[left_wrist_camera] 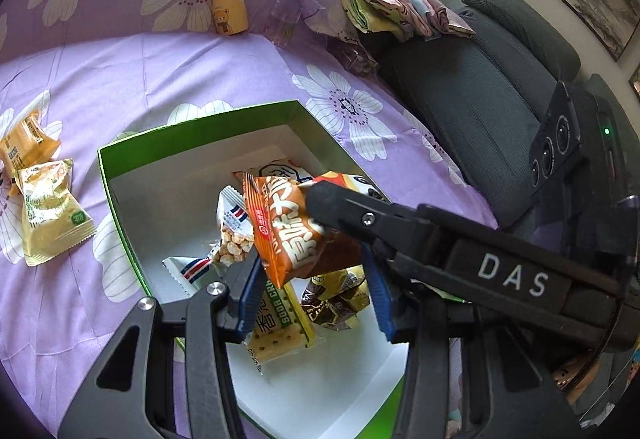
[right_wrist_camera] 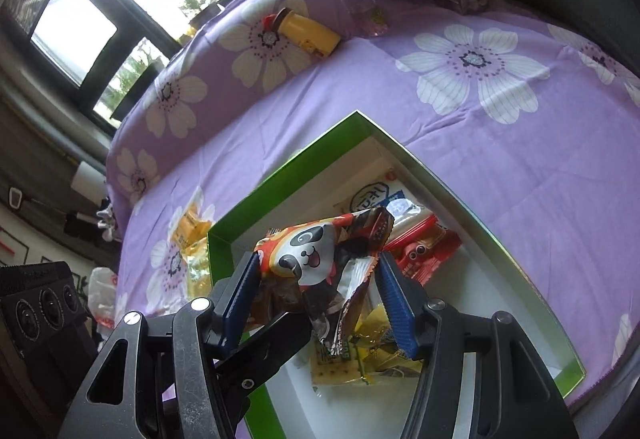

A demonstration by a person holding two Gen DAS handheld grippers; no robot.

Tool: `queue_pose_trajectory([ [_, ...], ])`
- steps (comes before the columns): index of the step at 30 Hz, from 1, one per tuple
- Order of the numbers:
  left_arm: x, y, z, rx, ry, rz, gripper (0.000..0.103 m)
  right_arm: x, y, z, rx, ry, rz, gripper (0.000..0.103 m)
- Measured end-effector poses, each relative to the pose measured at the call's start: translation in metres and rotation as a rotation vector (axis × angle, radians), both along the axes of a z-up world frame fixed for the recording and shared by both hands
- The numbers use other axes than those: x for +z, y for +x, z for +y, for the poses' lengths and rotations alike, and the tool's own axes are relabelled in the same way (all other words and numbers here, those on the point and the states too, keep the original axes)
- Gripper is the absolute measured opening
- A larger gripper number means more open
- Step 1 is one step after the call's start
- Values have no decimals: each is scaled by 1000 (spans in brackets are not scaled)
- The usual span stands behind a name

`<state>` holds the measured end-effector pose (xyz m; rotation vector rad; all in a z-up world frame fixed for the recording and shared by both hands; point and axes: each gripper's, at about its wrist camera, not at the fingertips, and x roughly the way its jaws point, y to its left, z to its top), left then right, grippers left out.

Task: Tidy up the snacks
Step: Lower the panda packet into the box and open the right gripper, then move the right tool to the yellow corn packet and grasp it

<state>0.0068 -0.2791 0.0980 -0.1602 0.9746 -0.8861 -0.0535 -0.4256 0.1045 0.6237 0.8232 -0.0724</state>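
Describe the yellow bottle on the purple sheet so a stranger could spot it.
Follow the purple flowered sheet to its raised far end. Two bottles sit there; the yellow bottle is the opaque one with a brown cap and cartoon bear, left of the clear water bottle.

An orange panda-print snack packet [right_wrist_camera: 316,259] hangs tilted above the green-walled box [left_wrist_camera: 120,155], where several other packets lie.

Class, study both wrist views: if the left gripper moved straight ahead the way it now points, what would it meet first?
Probably the orange snack packet, held just beyond the left gripper by the right gripper's finger. Depth is unclear; passing under it, it would meet the snacks in the green box.
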Motion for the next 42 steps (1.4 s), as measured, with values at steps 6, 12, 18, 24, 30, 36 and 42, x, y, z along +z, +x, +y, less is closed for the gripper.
queue_pose_trajectory([
  [6, 2, 2, 8, 5, 7, -1, 49, -2, 0, -1, -38, -22, 38, 62],
  [12, 14, 8, 36, 45, -4, -23, 57, 10, -12, -7, -137, -60, 6, 68],
  [18, 28, 21, 80, 138, 18, -44, 66, 23, -16, 0, -144, -101, -34, 68],
  [24, 36, 38, 129, 260, 84, -71, 77, 31, -10, 23, -80, -123, -60, 69],
  [30, 22, 54, 183, 352, 121, -27, 82, 27, 6, 49, -7, -87, -76, 73],
  [36, -11, 78, 215, 426, 139, 70, 82, 15, 30, 78, 82, 18, -52, 73],
  [42, -33, 95, 207, 421, 90, 137, 82, 14, 75, 120, 184, -4, 8, 73],
])
